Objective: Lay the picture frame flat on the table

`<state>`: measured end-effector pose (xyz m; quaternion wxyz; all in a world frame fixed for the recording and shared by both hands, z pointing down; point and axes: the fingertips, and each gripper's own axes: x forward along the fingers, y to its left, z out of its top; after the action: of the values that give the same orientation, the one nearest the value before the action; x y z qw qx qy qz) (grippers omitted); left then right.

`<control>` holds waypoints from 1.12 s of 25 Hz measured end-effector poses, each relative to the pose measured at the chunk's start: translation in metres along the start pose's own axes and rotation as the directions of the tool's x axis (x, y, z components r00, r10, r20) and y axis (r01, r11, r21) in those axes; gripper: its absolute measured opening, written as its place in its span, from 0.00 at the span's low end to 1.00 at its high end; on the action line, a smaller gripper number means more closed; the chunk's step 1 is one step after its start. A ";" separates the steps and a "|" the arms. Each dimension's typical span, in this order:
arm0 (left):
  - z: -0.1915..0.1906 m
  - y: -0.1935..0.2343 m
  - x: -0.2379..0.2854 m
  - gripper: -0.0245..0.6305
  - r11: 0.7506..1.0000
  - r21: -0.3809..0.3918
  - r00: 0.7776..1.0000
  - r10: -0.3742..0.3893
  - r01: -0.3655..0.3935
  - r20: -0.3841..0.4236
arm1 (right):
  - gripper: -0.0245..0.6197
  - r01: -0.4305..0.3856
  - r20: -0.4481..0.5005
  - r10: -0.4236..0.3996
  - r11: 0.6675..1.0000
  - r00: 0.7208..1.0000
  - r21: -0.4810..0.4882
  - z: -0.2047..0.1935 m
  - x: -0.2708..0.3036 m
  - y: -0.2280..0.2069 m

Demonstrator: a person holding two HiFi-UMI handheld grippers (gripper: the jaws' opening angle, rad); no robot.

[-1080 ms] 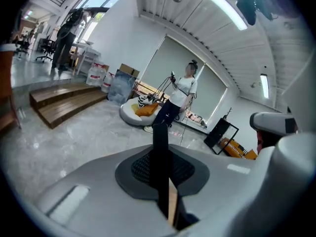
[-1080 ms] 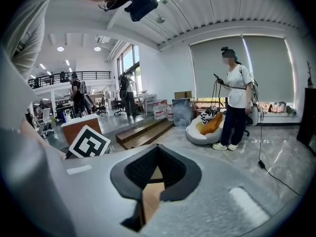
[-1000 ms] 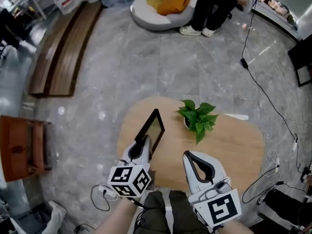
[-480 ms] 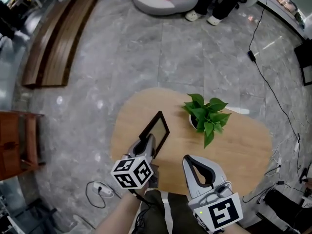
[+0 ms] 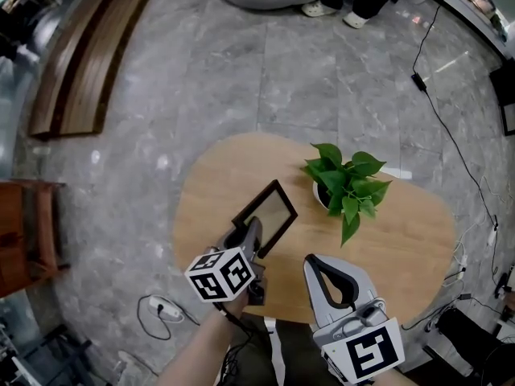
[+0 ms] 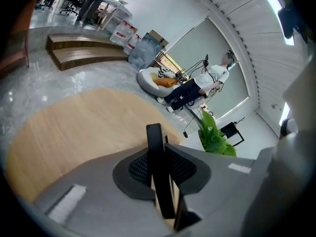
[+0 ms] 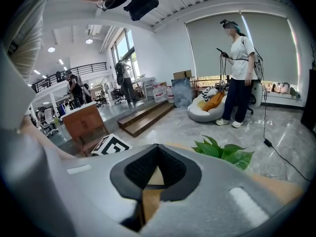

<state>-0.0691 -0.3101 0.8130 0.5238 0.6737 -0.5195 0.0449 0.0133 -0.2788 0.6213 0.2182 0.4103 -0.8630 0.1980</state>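
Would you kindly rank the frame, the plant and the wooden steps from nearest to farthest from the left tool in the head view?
1. Frame, between the left tool's opening jaws.
2. Plant, to the right, on the table.
3. Steps, far upper left.

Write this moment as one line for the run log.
left gripper: jaws opening, picture frame between them | frame: almost flat on table | right gripper: shut, empty | plant: upright, untouched
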 end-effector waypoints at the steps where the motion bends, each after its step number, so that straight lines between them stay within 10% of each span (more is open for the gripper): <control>1: -0.003 0.003 0.003 0.16 1.000 0.012 1.000 0.016 -0.016 -0.011 | 0.04 -0.001 -0.007 0.001 1.000 1.000 0.002 -0.004 0.001 0.000; 12: -0.023 0.035 0.021 0.47 0.945 0.268 0.973 0.217 -0.188 -0.081 | 0.04 -0.013 -0.049 0.015 0.999 0.999 0.046 -0.035 0.002 0.000; 28: -0.025 0.024 0.010 0.47 0.913 0.352 0.967 0.244 -0.204 -0.074 | 0.04 0.032 -0.066 -0.031 0.999 0.997 0.016 -0.049 -0.008 -0.017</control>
<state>-0.0702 -0.2960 0.8457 0.4195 0.6866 -0.5462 0.2331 0.0420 -0.2586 0.6599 0.2460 0.4188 -0.8472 0.2153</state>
